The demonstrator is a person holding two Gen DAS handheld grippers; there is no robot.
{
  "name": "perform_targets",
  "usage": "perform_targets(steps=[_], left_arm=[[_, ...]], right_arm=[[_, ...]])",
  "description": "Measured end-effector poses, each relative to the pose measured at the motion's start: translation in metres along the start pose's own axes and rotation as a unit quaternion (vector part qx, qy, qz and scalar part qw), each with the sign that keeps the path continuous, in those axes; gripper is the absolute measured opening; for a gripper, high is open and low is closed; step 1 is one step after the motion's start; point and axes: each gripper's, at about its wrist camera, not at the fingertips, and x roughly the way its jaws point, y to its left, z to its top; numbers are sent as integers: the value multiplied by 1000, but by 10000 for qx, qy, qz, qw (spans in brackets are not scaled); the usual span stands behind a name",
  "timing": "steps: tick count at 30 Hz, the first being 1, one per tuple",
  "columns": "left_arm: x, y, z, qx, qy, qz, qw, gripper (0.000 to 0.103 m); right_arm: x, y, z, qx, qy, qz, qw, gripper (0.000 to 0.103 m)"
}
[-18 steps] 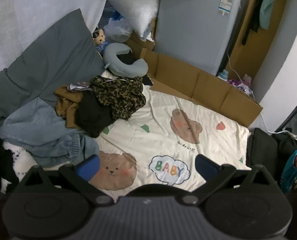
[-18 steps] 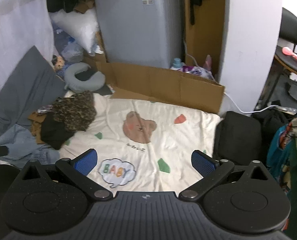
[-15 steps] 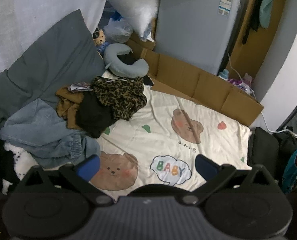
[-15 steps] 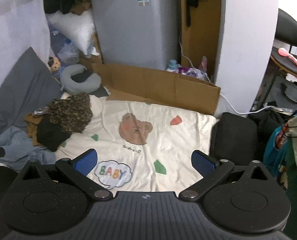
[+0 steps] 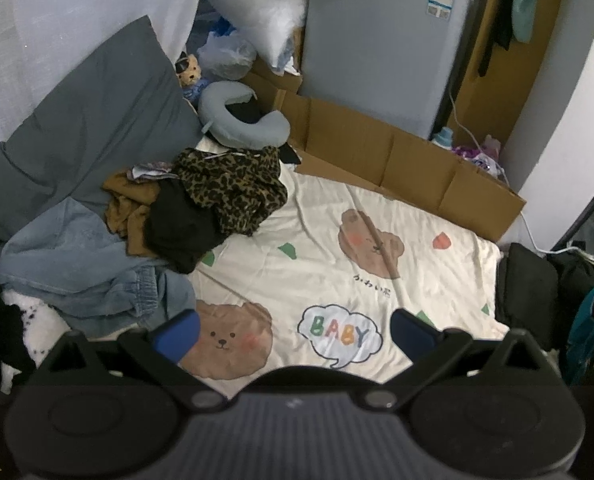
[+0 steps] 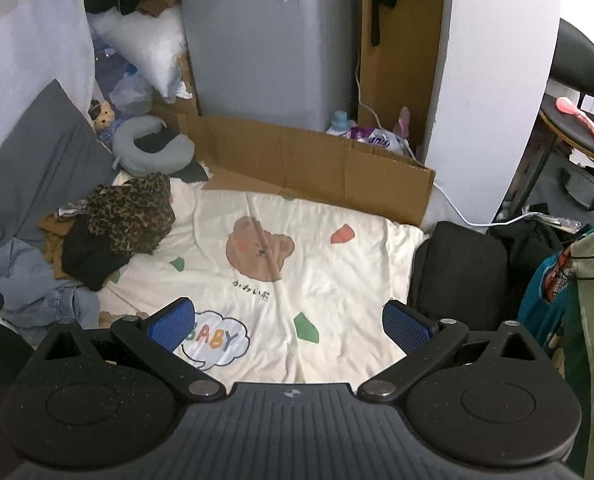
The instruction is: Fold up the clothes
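Observation:
A heap of clothes lies at the left of a cream bear-print blanket (image 5: 337, 264): a leopard-print garment (image 5: 233, 188), a black garment (image 5: 181, 228), a brown one (image 5: 125, 208) and light blue jeans (image 5: 73, 264). The heap also shows in the right wrist view, with the leopard garment (image 6: 133, 212) on top and the blanket (image 6: 297, 264) spread beside it. My left gripper (image 5: 295, 330) is open and empty above the blanket's near edge. My right gripper (image 6: 289, 322) is open and empty, also above the near edge.
A grey pillow (image 5: 81, 128) and a neck pillow (image 5: 241, 120) lie at the back left. A cardboard sheet (image 5: 397, 160) and a grey appliance (image 5: 381, 40) stand behind the blanket. A black bag (image 6: 457, 268) sits at the blanket's right edge.
Both grippers have shifted slightly; the right view has swung a little to the right. Both stay open and empty. The clothes have not moved.

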Motion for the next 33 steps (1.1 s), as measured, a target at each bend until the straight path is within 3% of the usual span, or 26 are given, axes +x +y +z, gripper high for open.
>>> perform_targets(steps=[33], left_arm=[[1,3,-4,-114,-100,32,9999,102]], right_arm=[[7,8,-7,-155,117,-95,9998,103]])
